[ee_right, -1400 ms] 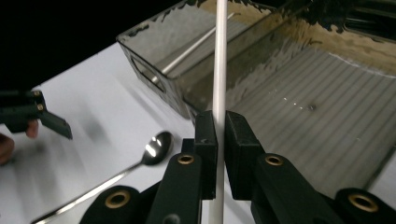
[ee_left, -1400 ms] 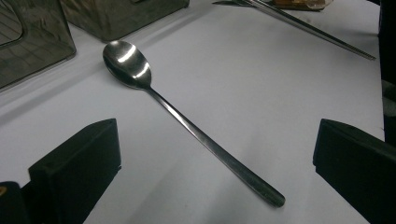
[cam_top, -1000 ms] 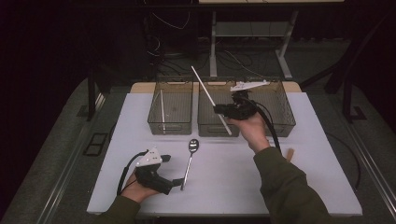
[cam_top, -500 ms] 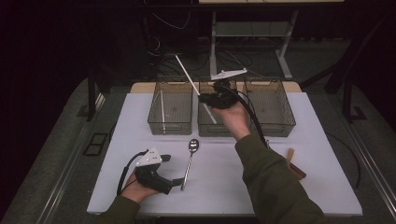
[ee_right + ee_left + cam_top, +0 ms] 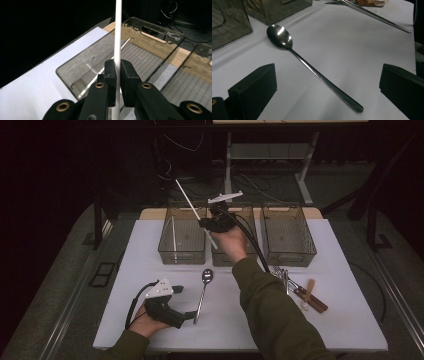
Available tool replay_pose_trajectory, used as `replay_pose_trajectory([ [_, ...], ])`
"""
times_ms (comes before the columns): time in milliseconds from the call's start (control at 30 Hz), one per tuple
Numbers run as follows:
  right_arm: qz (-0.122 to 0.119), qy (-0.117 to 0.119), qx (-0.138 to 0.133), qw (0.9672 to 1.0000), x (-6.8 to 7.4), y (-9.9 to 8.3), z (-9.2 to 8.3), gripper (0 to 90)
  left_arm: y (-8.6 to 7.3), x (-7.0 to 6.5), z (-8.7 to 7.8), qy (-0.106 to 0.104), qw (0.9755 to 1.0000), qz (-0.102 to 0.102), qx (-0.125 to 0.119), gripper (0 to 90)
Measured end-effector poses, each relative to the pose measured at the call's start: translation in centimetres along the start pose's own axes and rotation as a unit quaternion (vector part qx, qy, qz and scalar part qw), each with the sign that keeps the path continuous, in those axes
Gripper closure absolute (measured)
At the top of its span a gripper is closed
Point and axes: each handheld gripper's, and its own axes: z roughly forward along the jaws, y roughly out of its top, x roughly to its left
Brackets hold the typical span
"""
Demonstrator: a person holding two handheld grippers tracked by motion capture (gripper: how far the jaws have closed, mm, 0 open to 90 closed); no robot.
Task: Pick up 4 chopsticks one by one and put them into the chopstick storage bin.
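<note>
White chopstick (image 5: 117,37) pinched between right gripper (image 5: 118,75) fingers (image 5: 110,72)

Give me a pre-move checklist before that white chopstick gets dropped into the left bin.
1. Right claw shut on the white chopstick: ok.
2. Chopstick over the left bin: ok.
3. Chopstick lined up with the bin's length: not ok, it stands tilted.
4. Bin has room beside the matching stick inside: ok.
5. Left claw open at the spoon, out of the way: ok.

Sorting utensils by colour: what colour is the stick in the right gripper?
White; the stick shows best in the right gripper view.
</note>
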Motion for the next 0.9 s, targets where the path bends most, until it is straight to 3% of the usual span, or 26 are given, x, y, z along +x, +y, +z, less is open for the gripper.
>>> replay_pose_trajectory([
  [433, 0.005, -0.006, 0.008, 0.9999, 1.0, 0.8, 4.3, 84.5, 0.0, 0.1, -0.1, -0.002, 1.0000, 0.000, -0.003, 0.0],
  [900, 0.017, -0.028, 0.031, 0.9990, 0.8, -0.3, 6.7, 84.5, 0.0, 0.1, -0.1, -0.003, 1.0000, -0.002, -0.002, 0.0],
])
